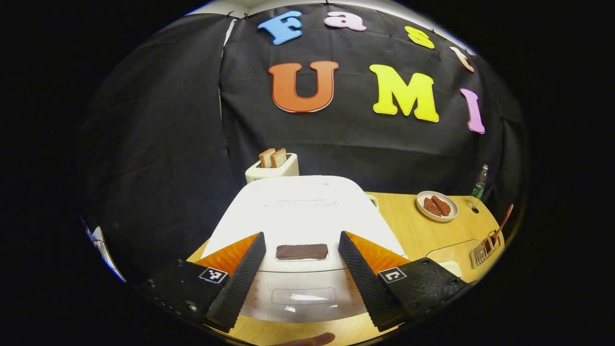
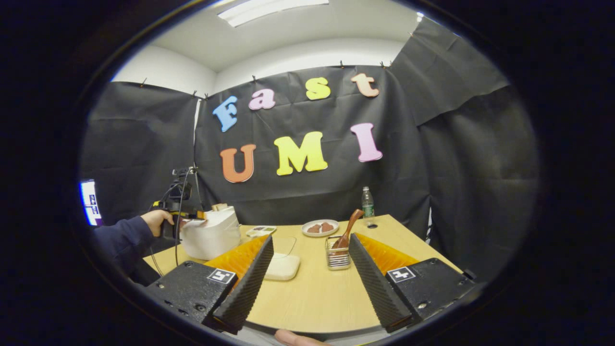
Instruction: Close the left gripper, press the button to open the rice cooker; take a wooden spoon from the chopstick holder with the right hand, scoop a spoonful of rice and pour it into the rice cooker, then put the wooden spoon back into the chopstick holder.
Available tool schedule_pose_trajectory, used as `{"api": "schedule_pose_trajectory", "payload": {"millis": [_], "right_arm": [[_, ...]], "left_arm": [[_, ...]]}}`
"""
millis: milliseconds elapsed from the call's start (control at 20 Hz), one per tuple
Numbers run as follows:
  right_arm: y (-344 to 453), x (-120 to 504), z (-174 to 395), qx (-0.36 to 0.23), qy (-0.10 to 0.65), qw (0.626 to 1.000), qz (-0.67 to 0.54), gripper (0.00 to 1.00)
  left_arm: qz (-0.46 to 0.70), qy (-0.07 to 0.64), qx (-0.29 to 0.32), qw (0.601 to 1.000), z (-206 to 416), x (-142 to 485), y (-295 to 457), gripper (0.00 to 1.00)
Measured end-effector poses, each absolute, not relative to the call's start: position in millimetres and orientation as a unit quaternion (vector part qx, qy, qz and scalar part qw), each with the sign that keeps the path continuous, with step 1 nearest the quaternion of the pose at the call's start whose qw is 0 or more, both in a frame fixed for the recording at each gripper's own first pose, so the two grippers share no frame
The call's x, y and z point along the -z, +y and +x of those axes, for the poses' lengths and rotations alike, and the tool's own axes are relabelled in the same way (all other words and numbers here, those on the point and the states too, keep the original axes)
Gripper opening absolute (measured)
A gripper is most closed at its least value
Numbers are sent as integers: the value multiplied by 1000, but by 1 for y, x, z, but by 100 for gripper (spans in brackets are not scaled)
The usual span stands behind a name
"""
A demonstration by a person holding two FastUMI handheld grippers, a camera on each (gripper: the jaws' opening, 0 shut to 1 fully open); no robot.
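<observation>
in the left gripper view, the left gripper (image 1: 301,269) is held just above the near front of the white rice cooker (image 1: 302,216), its jaws spread wide to either side of the dark panel (image 1: 301,251) on the closed lid. a toaster (image 1: 272,169) is seen behind the cooker. in the right gripper view, the right gripper (image 2: 311,278) is held over the wooden worktop (image 2: 317,293), jaws spread, nothing between them. the wooden spoon (image 2: 348,233) is stood tilted in the wire chopstick holder (image 2: 337,255), just beyond the right jaw. a white rice container (image 2: 282,265) is placed near the left jaw.
</observation>
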State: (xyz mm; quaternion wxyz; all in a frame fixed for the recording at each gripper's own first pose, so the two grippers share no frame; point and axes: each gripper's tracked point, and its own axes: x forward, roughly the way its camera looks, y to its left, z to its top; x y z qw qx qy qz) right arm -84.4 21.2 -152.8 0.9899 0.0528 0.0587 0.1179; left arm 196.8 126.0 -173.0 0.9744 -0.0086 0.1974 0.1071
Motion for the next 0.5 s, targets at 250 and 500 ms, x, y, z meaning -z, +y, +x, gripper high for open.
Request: {"api": "schedule_pose_trajectory", "payload": {"millis": [250,500], "right_arm": [[9,155,-81,-100,60,992,56,99],[9,154,-81,-104,60,991,56,99]], "left_arm": [[-13,178,-112,978,200,173,125,99],[-42,155,-99,982,196,163,120,98]]}}
